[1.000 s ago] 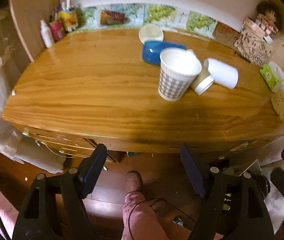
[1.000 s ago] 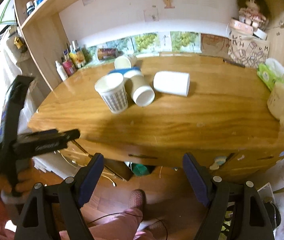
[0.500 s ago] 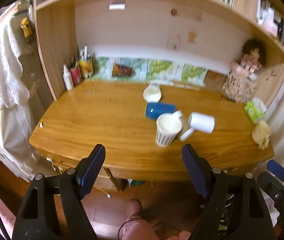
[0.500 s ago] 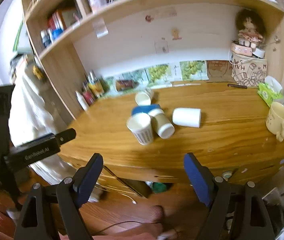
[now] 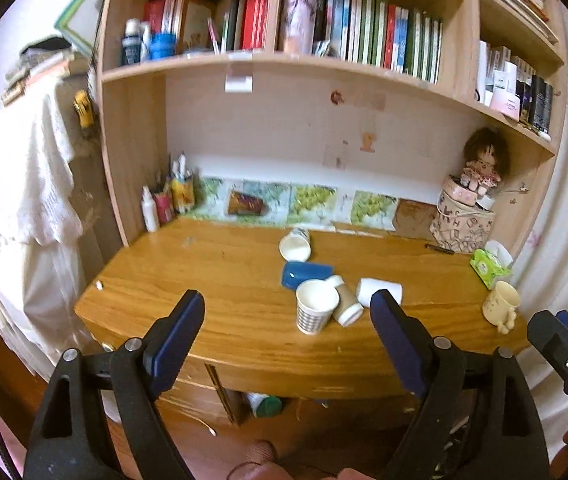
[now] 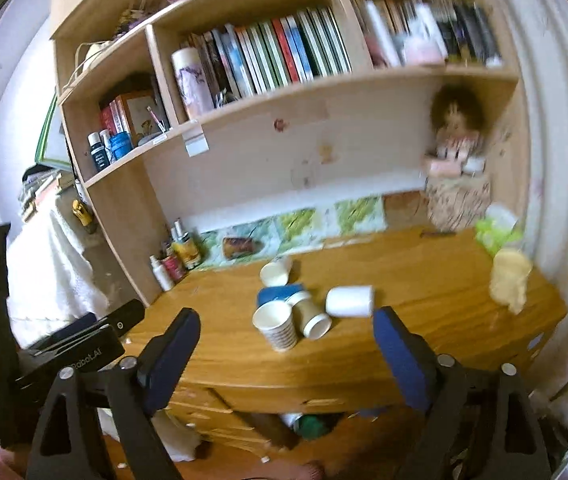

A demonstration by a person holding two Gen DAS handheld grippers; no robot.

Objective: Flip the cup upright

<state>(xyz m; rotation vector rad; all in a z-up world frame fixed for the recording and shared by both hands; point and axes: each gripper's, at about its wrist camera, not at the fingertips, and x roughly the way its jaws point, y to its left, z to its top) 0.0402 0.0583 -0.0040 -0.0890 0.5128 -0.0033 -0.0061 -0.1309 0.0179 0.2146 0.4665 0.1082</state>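
Left gripper (image 5: pixel 288 312): jaws spread wide, nothing between them, held well back from the desk (image 5: pixel 212 320). Its black body also shows at the left edge of the right wrist view, partly cut off.

Right gripper (image 6: pixel 284 328): jaws spread wide, empty, likewise back from the desk's near edge. Only its tips enter the left wrist view, at the lower right corner.

Checked paper cup (image 5: pixel 315 311): upright, mouth open upward, standing toward the near side of the desk, middle-right.

Tan cup (image 5: pixel 347 307): lying on its side, touching the checked paper cup on its right; white end faces near. Whether that end is a lid or a base cannot be told.

White cup (image 5: pixel 380 290): on its side, just right of the tan cup; partly hidden behind the left gripper's right finger (image 5: pixel 394 340).

Blue cup (image 5: pixel 306 274): lying just behind the checked one, its outline half covered.

Far paper cup (image 5: pixel 295 245): on its side, mouth facing near, farther back.

Cream mug (image 5: pixel 502 306): near the right end of the desk; blurred in the right wrist view.

Doll (image 5: pixel 482 164): far right, on a patterned bag; smeared by motion blur in the right wrist view.

Bookshelf (image 5: pixel 324 64): above the desk, book titles unreadable.
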